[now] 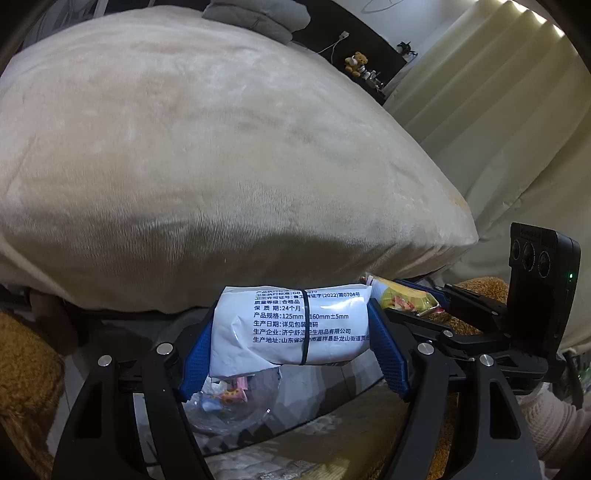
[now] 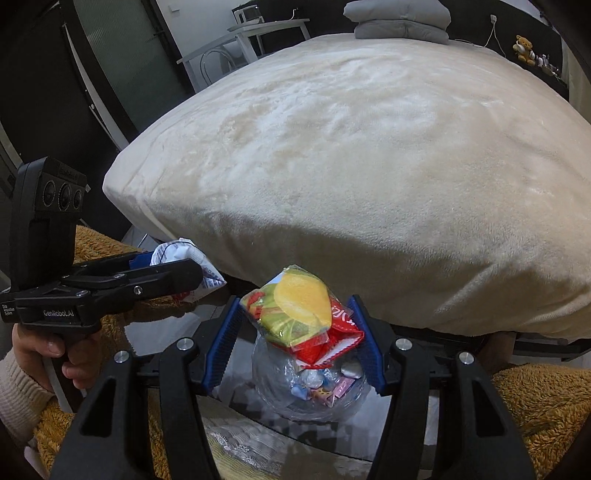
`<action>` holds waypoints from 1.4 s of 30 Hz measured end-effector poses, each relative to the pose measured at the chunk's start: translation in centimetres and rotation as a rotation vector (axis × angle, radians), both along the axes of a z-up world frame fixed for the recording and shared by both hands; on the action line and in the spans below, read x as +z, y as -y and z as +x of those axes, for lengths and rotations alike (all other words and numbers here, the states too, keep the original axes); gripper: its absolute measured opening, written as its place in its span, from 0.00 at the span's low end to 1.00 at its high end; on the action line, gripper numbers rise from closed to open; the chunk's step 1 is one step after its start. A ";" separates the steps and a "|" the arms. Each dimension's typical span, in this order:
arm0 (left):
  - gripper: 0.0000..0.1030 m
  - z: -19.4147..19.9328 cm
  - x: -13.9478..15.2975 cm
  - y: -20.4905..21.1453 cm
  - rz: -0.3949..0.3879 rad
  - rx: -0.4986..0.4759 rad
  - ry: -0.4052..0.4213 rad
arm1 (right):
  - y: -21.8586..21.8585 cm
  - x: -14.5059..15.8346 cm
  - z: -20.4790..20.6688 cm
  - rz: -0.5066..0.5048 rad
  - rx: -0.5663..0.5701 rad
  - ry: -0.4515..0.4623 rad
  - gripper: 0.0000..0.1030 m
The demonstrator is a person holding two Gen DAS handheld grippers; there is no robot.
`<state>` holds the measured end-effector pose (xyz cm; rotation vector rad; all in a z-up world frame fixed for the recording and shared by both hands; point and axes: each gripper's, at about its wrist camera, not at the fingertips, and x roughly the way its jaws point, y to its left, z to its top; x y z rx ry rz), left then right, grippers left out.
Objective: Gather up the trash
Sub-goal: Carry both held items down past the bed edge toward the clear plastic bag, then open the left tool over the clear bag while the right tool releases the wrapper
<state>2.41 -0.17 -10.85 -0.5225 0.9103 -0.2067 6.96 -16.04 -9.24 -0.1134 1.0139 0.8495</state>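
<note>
My left gripper (image 1: 291, 328) is shut on a white tissue packet (image 1: 291, 325) with blue Chinese print and a black band; it also shows in the right wrist view (image 2: 188, 258). My right gripper (image 2: 295, 325) is shut on a yellow, green and red snack wrapper (image 2: 303, 314), also seen in the left wrist view (image 1: 402, 297). Both are held just above a clear plastic trash bag (image 2: 310, 387) with several small wrappers inside, also visible in the left wrist view (image 1: 232, 402).
A large cream plush bed (image 2: 351, 166) fills the space ahead. An orange-brown fuzzy cover (image 2: 535, 398) lies on both sides. A dark glass tabletop (image 2: 236, 384) is under the bag. A folded grey blanket (image 2: 399, 18) and a teddy bear (image 2: 524, 48) are at the far end.
</note>
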 end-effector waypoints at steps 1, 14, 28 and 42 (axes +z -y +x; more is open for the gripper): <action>0.71 0.0 -0.5 0.0 -0.015 0.004 -0.019 | 0.0 -0.3 0.1 0.002 0.005 -0.023 0.57; 0.71 1.2 -6.1 -0.6 -0.085 0.050 -0.291 | -0.1 -4.4 2.7 -0.013 -0.039 -0.288 0.57; 0.71 1.7 -8.2 -0.2 -0.080 0.022 -0.406 | 0.5 -7.0 4.4 -0.027 -0.126 -0.464 0.59; 0.88 2.0 -7.5 0.7 0.014 0.006 -0.383 | 0.8 -5.5 5.1 0.001 -0.164 -0.398 0.70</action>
